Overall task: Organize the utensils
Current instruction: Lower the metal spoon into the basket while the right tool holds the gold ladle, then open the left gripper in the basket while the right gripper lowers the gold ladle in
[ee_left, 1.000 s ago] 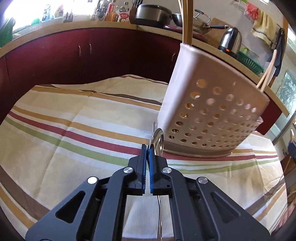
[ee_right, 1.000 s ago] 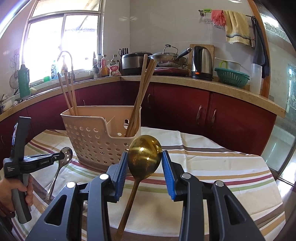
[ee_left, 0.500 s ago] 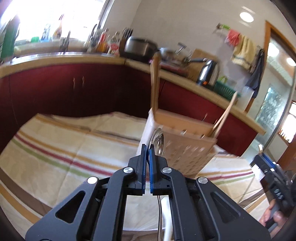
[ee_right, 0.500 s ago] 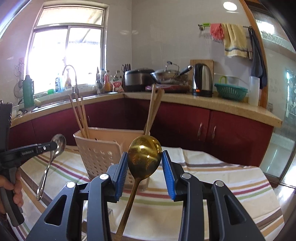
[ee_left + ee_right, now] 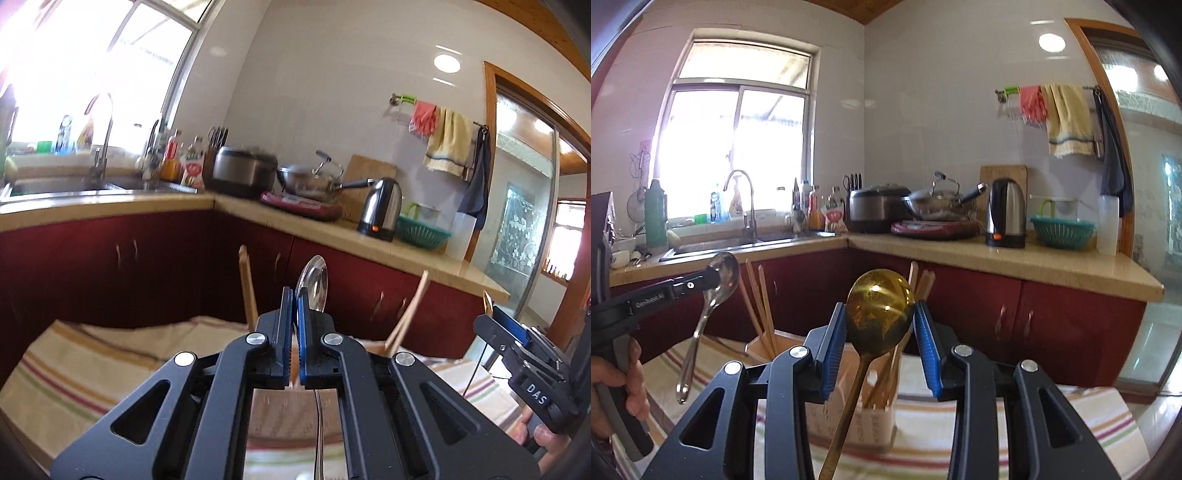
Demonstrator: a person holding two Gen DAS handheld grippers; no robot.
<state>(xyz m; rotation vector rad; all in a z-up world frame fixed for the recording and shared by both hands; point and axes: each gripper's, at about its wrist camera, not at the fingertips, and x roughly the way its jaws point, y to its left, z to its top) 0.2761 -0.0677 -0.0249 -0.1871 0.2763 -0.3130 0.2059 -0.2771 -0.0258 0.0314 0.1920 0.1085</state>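
Observation:
My left gripper [image 5: 293,295] is shut on a silver spoon [image 5: 314,284], gripping it at the neck with the bowl up. In the right wrist view the left gripper [image 5: 711,275] holds the silver spoon [image 5: 722,277] aloft, its handle hanging down. My right gripper [image 5: 880,308] is shut on a gold spoon [image 5: 875,321], the blue pads pressing the sides of its bowl and the handle pointing down. Below both stands a beige perforated utensil basket [image 5: 871,421] holding wooden chopsticks [image 5: 761,306]. The left wrist view shows only the basket's rim [image 5: 373,345] and the right gripper [image 5: 506,328].
The basket stands on a table with a striped cloth [image 5: 74,369]. Behind it runs a counter over dark red cabinets [image 5: 1071,325], with a sink and tap [image 5: 746,206], a rice cooker [image 5: 875,206], a kettle [image 5: 1004,218] and a green basket [image 5: 1060,230]. A hand [image 5: 631,384] grips the left handle.
Both grippers have risen with their spoons and tilted up. The basket has dropped low in both views, and the right gripper has come into the left wrist view.

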